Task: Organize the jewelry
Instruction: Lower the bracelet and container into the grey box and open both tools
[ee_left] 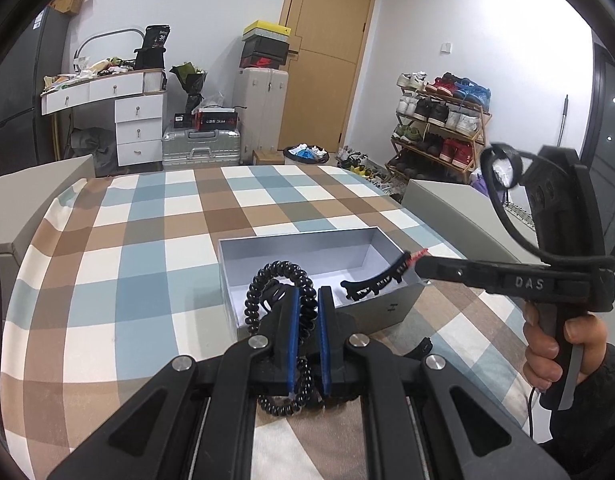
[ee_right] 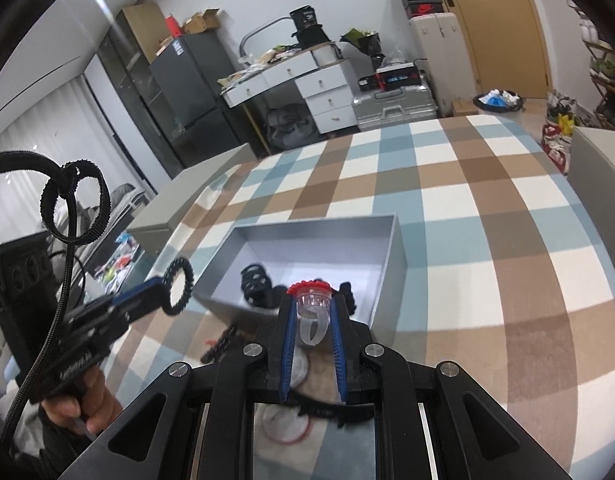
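The black coil hair tie [ee_left: 281, 280] runs partly hidden behind the left hand-held gripper [ee_left: 307, 300]'s fingers.

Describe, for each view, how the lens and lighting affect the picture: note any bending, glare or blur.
Left wrist view: fisheye bends the checked cloth and door frame; dark vignette corners; even light, sharp. Right wrist view: same bending; ceiling-light glare top left; the clear ring in the right gripper is sharp, while items under it are blurred.

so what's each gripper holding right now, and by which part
Left gripper: black spiral hair tie, pinched on one side of its loop. Right gripper: clear toy ring with red top, by its clear body.
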Action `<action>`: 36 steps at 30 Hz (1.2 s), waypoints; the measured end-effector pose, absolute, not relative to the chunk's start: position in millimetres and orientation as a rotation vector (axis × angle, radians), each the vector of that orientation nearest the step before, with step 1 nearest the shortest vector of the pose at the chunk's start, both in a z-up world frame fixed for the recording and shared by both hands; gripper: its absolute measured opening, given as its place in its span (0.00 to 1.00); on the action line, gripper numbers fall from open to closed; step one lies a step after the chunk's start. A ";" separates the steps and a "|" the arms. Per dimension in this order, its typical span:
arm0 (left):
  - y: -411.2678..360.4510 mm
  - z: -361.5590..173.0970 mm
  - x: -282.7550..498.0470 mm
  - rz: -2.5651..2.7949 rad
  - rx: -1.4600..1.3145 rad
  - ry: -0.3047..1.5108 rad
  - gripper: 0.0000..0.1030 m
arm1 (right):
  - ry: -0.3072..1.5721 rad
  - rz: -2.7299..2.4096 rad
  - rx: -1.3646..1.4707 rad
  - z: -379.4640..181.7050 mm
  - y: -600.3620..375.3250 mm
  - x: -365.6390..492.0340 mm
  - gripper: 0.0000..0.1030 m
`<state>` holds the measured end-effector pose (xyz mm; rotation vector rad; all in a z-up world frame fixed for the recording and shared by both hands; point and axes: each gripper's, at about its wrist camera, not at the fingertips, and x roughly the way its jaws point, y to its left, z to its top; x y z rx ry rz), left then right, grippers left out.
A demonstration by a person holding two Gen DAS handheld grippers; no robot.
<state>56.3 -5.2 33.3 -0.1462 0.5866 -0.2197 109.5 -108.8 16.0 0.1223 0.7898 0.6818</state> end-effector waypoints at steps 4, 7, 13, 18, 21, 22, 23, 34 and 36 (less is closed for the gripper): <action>-7.7 31.9 63.1 -0.222 -0.145 0.592 0.04 | 0.806 0.675 0.144 12.5 -103.3 124.8 0.15; -10.6 32.7 67.2 -0.223 -0.140 0.591 0.04 | 0.816 0.674 0.148 10.5 -100.4 132.8 0.14; -16.4 32.1 76.8 -0.225 -0.133 0.597 0.04 | 0.817 0.678 0.145 10.3 -98.5 137.1 0.14; -18.5 29.5 83.6 -0.220 -0.132 0.608 0.04 | 0.824 0.697 0.145 9.4 -99.1 134.1 0.14; -19.6 26.2 90.5 -0.212 -0.130 0.621 0.04 | 0.840 0.704 0.140 6.3 -97.4 134.7 0.14; -20.2 24.5 93.2 -0.206 -0.131 0.628 0.04 | 0.842 0.704 0.140 5.5 -97.1 134.8 0.14; -20.9 23.3 95.3 -0.205 -0.130 0.634 0.04 | 0.846 0.705 0.139 4.8 -96.6 135.0 0.14; -22.9 25.3 89.1 -0.164 -0.130 0.647 0.36 | 0.842 0.737 0.171 15.3 -106.1 126.0 0.35; -22.2 28.0 85.0 -0.173 -0.131 0.639 0.47 | 0.838 0.735 0.166 17.1 -108.3 122.3 0.40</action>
